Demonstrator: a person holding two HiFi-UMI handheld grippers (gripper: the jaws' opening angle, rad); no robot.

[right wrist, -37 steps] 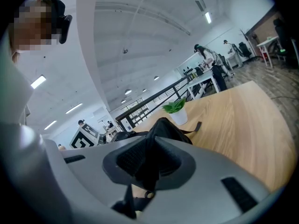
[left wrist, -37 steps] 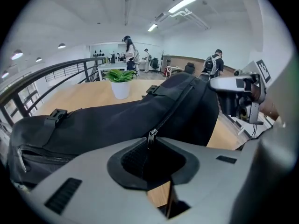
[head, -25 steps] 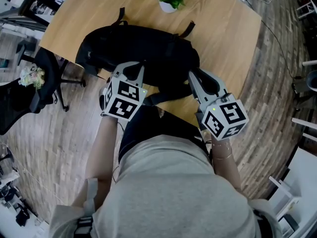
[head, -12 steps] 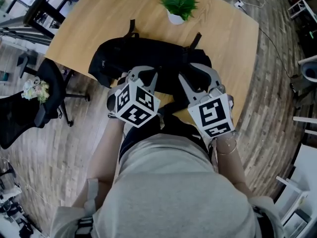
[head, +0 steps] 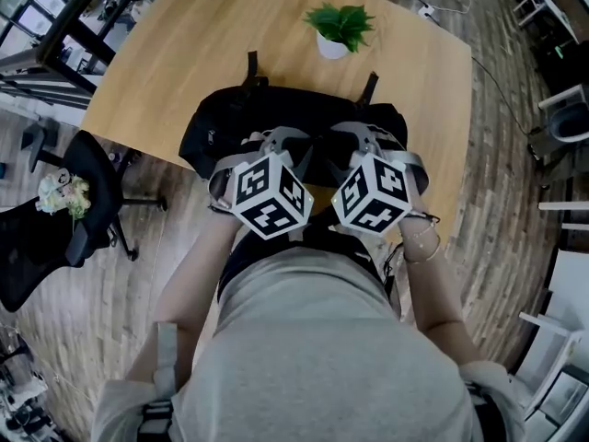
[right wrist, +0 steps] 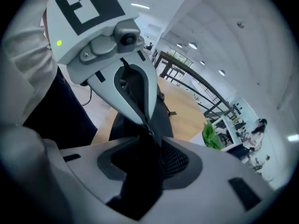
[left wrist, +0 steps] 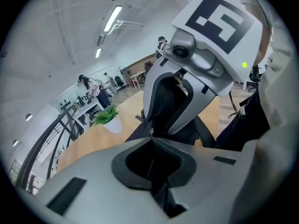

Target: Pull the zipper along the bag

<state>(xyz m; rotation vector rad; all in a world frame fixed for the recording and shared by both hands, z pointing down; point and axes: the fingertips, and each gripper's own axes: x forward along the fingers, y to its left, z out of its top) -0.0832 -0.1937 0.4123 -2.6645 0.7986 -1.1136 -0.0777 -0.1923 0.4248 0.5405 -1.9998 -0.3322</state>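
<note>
A black backpack [head: 230, 122] lies on the wooden table [head: 175, 53], close to its near edge. Both grippers meet tip to tip over the bag's near side. My left gripper [head: 299, 150] is shut, and a small metal zipper pull [right wrist: 149, 130] shows pinched at its tips. My right gripper [head: 336, 147] faces it, and its jaws have just been opening. In the left gripper view its white fingers [left wrist: 150, 101] stand spread, with the black bag behind them. The pull sits at the mouth of the right jaws, and their pads do not press on it.
A small potted plant [head: 339, 28] stands on the table beyond the bag. A black office chair [head: 83, 201] is on the floor to the left, and white furniture [head: 561, 302] stands at the right. The person's torso fills the bottom of the head view.
The two grippers have closed in on each other over the bag's near middle. The right one travelled left and rolled, so its cube now shows another face. The left one also rolled.
</note>
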